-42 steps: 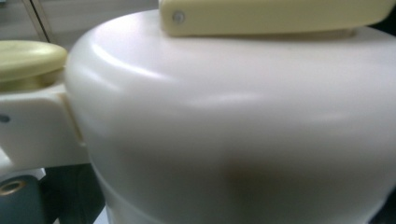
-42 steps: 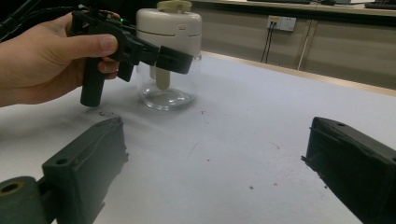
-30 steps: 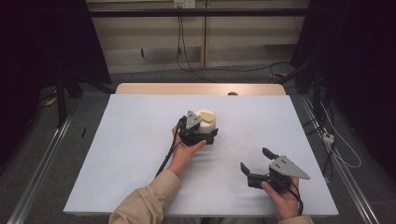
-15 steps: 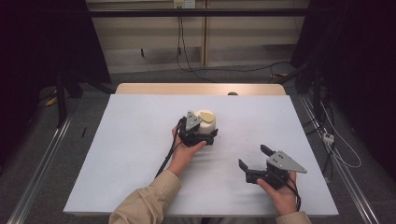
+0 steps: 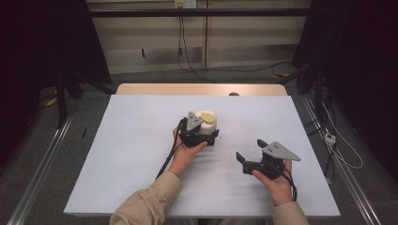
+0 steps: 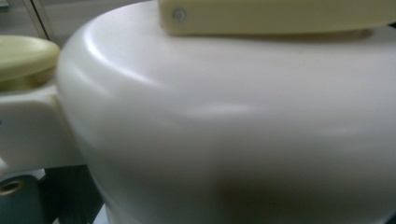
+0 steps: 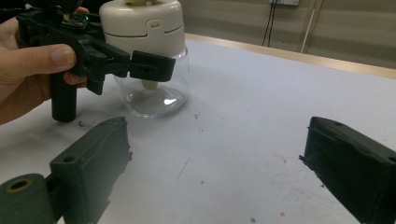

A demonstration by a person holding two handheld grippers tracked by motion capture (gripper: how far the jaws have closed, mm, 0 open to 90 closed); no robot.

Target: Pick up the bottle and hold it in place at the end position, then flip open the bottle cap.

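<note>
A clear glass jar with a cream plastic lid (image 7: 148, 60) stands upright on the white table top (image 5: 141, 140), near its middle. The left gripper (image 5: 202, 135) is closed around the jar: in the right gripper view one black finger (image 7: 152, 65) crosses the near side of the glass just under the lid, and the other finger is hidden behind the jar, so the far contact is probably there but cannot be confirmed. In the left gripper view the cream lid sits right up against the camera, blurred, with a pale yellow bar (image 6: 280, 16) across its top and a pale yellow round knob (image 6: 23, 56) at its side. The person's left hand (image 5: 185, 154) wraps the gripper's handle.

The right gripper (image 5: 248, 151) is held low over the table, well apart from the jar, with the jar ahead of its fingertips and off towards the left finger. Its two black fingers (image 7: 93, 163) stand wide apart with bare table between them, gripping nothing. The right hand (image 5: 277, 185) holds it from behind.
</note>
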